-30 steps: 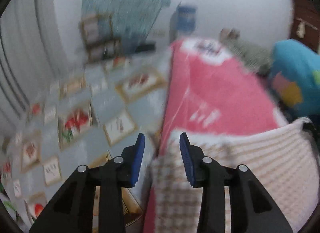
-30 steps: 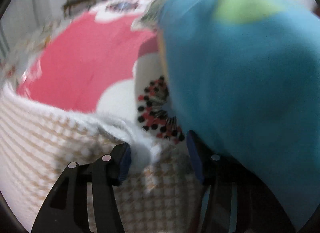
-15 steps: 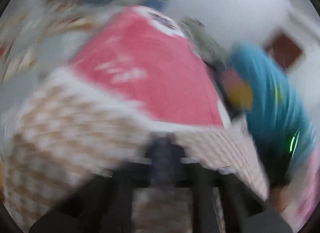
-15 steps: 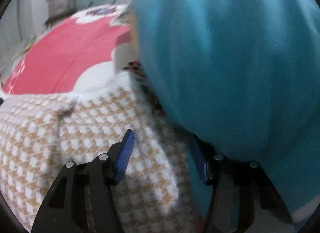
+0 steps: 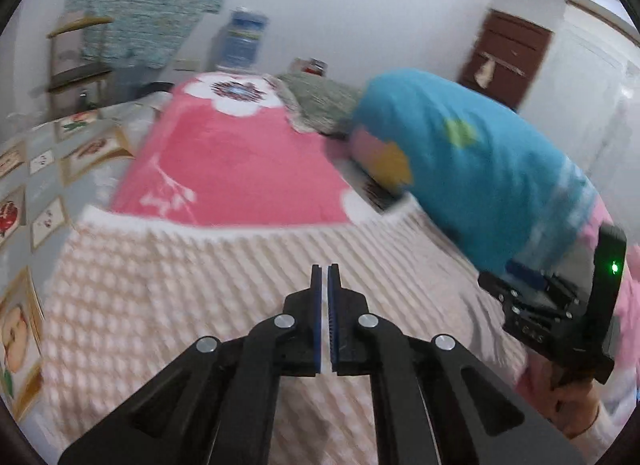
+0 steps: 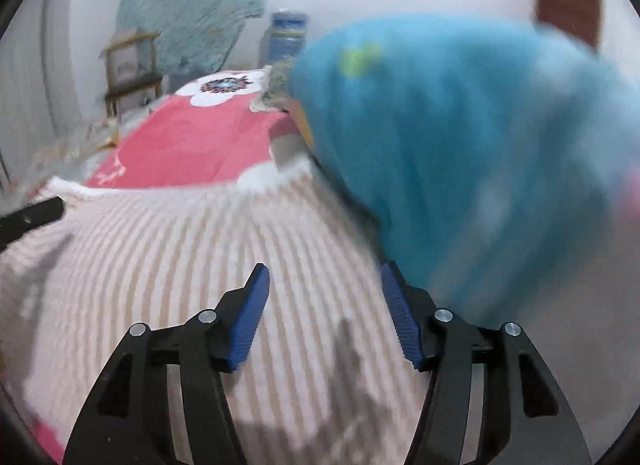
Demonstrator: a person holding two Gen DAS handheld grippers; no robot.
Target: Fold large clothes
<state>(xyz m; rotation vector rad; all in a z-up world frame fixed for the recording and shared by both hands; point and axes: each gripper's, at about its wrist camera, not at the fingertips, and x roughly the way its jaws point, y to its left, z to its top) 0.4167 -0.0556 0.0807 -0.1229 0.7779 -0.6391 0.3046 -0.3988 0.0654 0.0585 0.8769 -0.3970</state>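
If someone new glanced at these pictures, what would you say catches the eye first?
Probably the bright pink blanket with white flowers covering the bed, stretching away to the far wall. Over its near end lies the beige-and-white checked garment, right below both grippers. On the right bulges a big turquoise bundle with coloured patches, next to the right gripper, whose jaws are opening with nothing pinched between them.

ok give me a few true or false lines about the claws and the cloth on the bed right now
1. The left claw is shut with nothing between its pads. True.
2. The right claw is clamped on the checked cloth. False: its jaws are opening, with nothing pinched between them.
3. The checked cloth lies on a pink blanket. True.
4. The blue bundle sits left of the checked cloth. False: it is on the right.
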